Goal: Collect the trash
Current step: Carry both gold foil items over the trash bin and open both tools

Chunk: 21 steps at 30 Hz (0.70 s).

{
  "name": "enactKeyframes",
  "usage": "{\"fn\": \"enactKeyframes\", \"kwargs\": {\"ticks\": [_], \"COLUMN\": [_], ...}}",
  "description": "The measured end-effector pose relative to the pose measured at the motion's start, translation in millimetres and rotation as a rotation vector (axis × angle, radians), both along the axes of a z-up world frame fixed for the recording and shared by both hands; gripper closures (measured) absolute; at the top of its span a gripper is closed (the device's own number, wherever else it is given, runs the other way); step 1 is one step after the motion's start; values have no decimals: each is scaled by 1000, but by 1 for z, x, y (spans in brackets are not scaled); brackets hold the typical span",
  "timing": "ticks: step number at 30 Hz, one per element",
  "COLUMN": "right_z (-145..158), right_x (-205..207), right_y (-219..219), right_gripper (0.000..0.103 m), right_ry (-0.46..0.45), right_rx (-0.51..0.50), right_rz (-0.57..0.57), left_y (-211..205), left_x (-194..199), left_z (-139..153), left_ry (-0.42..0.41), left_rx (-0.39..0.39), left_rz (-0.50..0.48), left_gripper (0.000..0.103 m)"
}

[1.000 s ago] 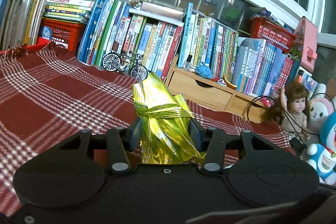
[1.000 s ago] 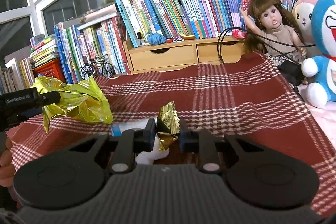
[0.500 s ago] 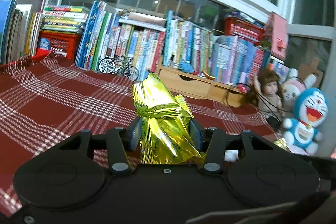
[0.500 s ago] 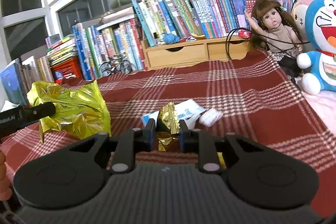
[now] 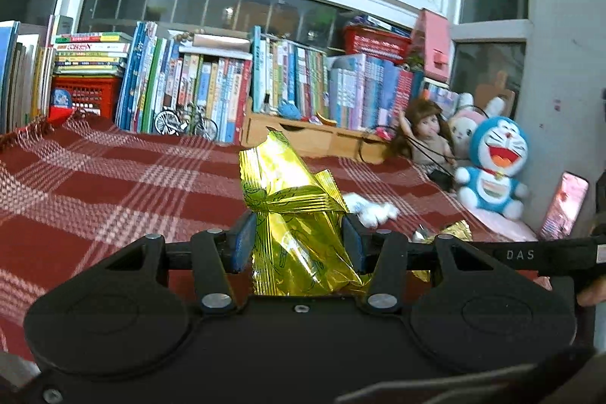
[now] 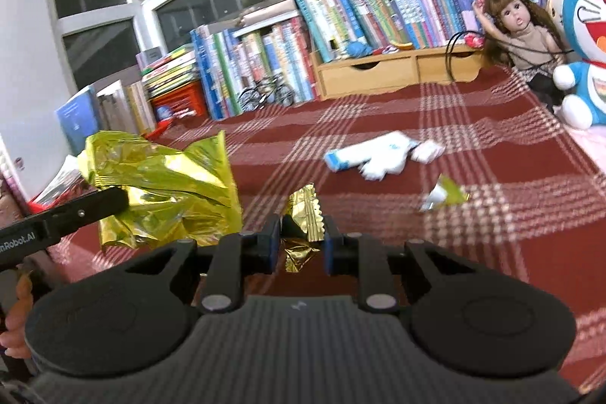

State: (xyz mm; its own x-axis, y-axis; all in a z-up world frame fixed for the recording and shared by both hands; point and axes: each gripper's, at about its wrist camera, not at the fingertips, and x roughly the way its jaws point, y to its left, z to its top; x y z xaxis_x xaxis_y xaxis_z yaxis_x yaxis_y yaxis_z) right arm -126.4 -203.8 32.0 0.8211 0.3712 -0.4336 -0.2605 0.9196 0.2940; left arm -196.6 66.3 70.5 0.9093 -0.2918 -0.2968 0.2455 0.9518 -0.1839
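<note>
The left tool (image 5: pixel 297 245) points slightly downward over the red and white plaid cloth (image 5: pixel 113 184), its two fingers clamped on a large crumpled gold foil snack bag (image 5: pixel 291 214) that stands up between the pads. In the right wrist view the same bag (image 6: pixel 159 188) hangs off the cloth at the left, with fingertips of the person's hand (image 6: pixel 17 320) showing at the lower left edge. The right tool (image 6: pixel 301 245) also tilts a little downward and is closed tightly on a small gold foil wrapper (image 6: pixel 305 214), whose crimped end sticks up above the pads.

Ahead of the right tool the cloth-covered surface is mostly open. On it lie a white and blue plastic packet (image 6: pixel 367 154), a small white crumpled scrap (image 6: pixel 428 150) just beside it, and a torn yellow-green and silver wrapper piece (image 6: pixel 445 194) nearer and to the right, apart from both.

The far edge is lined with a row of upright books (image 6: pixel 341 14), a small model bicycle (image 6: pixel 267 93), a wooden two-drawer box (image 6: pixel 394 70) and a red plastic basket (image 5: pixel 85 93). At the right edge sit a brown-haired doll (image 6: pixel 519 25) and a blue and white cat plush toy (image 6: pixel 587 36), bounding the room on that side.
</note>
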Motion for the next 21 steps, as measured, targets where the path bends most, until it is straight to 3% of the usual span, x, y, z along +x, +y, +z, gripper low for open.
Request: {"fn": "enactKeyframes", "kwargs": {"ticks": [10, 21], "right_z": [-27, -63], "right_x": [-65, -101], "right_y": [14, 31], "right_gripper": [76, 75], "right_ry": [64, 170], "right_rx": [40, 39], "right_rz": [61, 123], "left_y": [13, 19], "left_x": [-67, -100], "left_z": [-26, -59], "left_ry": [65, 195], "left_rx": [9, 75], "left_rz": [-60, -96], "left_gripper": [56, 56]}}
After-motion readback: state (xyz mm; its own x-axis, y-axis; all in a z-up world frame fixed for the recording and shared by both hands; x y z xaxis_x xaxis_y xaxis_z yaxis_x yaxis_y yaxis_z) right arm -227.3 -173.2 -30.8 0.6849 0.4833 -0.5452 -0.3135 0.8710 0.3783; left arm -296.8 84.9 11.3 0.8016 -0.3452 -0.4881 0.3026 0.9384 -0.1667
